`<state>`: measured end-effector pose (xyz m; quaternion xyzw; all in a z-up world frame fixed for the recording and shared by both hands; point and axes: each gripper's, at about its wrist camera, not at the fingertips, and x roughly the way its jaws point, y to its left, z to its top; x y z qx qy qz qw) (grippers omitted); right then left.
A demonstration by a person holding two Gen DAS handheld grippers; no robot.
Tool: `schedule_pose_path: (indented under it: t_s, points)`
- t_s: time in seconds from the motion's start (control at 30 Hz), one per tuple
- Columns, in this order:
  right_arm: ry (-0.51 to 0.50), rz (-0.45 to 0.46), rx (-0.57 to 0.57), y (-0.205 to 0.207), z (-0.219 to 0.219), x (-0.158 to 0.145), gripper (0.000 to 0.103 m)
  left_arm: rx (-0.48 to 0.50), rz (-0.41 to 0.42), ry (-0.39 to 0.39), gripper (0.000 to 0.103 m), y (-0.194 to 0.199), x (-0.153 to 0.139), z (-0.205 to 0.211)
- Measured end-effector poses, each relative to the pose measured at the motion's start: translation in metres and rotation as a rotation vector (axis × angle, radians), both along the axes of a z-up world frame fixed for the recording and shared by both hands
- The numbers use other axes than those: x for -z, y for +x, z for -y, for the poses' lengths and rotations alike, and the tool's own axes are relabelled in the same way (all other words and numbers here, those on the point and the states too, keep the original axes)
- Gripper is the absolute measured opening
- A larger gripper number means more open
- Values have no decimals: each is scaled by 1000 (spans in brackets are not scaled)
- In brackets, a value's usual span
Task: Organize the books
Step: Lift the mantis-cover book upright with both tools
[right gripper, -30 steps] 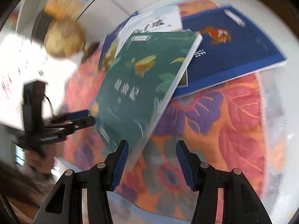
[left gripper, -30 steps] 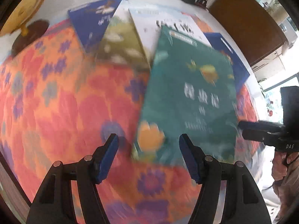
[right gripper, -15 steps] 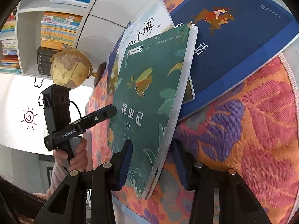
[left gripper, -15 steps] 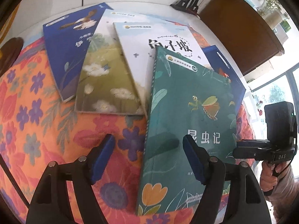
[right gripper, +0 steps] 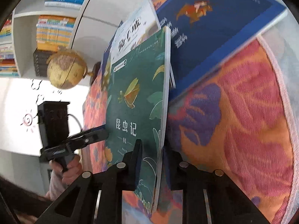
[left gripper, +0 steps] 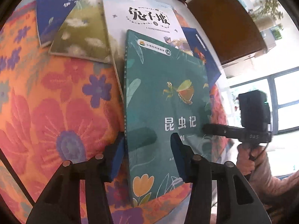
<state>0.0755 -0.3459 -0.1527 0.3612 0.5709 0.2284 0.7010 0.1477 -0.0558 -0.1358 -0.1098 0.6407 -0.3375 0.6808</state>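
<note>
Step in hand: both grippers take hold of the green book (left gripper: 166,100) at its near end, one at each long edge.
Green book: it lies topmost on a fan of overlapping books, its near end jutting past the near edge of the surface, which is draped in a floral cloth (left gripper: 61,100).
Left gripper (left gripper: 149,156): its jaws have just been closing, with the spine edge of the green book between them; one pad sits outside the spine, the other over the cover. Whether the pads already press the book, I cannot tell.
Right gripper (right gripper: 152,165): its jaws have just been closing and now look clenched on the page edge of the green book, one pad on the cover, the other underneath.
Other books: a white book (left gripper: 142,16), an olive book (left gripper: 82,31) and two blue books (left gripper: 54,13) (right gripper: 211,29) lie skewed and overlapping, corners out of line.
Done so far: nothing looks squared up or stacked; the spread is loose.
Left to do: by my judgement nearly everything. The green book has to be lifted and placed, then the remaining books gathered and aligned.
Background: a bookshelf (right gripper: 54,29) with shelved volumes and a globe (right gripper: 65,69) stand beyond the surface; that shelf may be the destination, but the views do not settle it.
</note>
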Motion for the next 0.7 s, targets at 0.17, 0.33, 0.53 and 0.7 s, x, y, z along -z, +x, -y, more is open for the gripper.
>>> schedule_pose_path:
  t_s: [0.17, 0.33, 0.53, 0.7]
  points:
    - [26, 2, -24, 7, 4, 7, 13, -61, -175, -95, 28, 25, 20, -15]
    - [48, 3, -43, 16, 2, 9, 12, -70, -248, -147, 19, 30, 31, -27]
    - [-27, 32, -56, 21, -4, -1, 14, -80, -231, -71, 19, 27, 24, -28]
    - [-145, 103, -89, 16, -23, -30, 13, -73, -135, 81, 22, 16, 4, -3]
